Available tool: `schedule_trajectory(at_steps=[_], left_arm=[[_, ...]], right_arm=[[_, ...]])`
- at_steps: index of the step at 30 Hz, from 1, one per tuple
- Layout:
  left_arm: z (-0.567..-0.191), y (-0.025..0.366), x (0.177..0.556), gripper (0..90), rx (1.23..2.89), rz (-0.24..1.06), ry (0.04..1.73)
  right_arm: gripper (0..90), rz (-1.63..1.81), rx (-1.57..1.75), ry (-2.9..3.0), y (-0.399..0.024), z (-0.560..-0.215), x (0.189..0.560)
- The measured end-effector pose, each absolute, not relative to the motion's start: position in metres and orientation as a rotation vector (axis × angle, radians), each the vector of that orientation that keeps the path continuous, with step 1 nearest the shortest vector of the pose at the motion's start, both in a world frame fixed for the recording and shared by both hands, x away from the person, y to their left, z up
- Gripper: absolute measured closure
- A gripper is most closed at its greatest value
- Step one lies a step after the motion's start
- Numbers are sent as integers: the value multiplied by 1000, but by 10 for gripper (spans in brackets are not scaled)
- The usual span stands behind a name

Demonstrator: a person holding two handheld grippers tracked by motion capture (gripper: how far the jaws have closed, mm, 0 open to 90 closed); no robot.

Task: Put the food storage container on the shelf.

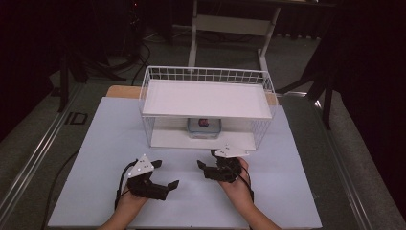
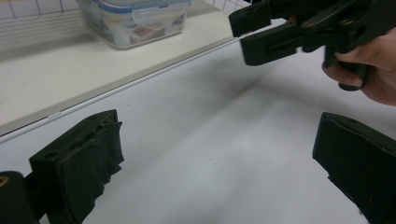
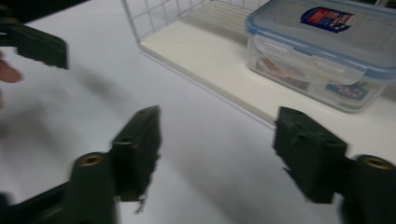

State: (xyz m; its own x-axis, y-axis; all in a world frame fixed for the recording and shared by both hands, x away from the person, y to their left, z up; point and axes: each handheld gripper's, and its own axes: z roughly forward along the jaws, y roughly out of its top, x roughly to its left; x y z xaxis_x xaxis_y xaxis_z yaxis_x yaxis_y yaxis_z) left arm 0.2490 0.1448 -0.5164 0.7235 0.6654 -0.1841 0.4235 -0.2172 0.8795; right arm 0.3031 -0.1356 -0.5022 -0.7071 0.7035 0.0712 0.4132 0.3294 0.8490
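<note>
A clear lidded food container with a blue rim stands on the lower shelf of a white wire rack. Both grippers hover over the white tabletop in front of the rack. My left gripper is open with nothing between its jaws, tips pointing right. My right gripper is open and empty too, pointing left and toward the rack. In the left gripper view, my left gripper frames bare table, with the container and the right gripper beyond. The right gripper faces the container.
The rack's flat top shelf overhangs the container, leaving a low opening at the front. The white tabletop stretches to both sides. A desk frame stands behind the table, and cables lie on the floor at left.
</note>
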Motion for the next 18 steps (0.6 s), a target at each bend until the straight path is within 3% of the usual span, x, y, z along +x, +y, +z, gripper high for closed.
schedule_trajectory(at_steps=[1, 5, 18], left_arm=[[-517, 145, 249, 23, 1856, 281, 849], [-516, 144, 247, 23, 1858, 281, 850], [-505, 144, 242, 23, 1867, 299, 831]], right_arm=[[195, 1338, 993, 2304, -138, -501, 302], [155, 1378, 1012, 2297, -146, -498, 301], [145, 1391, 1040, 2255, -174, -487, 289]])
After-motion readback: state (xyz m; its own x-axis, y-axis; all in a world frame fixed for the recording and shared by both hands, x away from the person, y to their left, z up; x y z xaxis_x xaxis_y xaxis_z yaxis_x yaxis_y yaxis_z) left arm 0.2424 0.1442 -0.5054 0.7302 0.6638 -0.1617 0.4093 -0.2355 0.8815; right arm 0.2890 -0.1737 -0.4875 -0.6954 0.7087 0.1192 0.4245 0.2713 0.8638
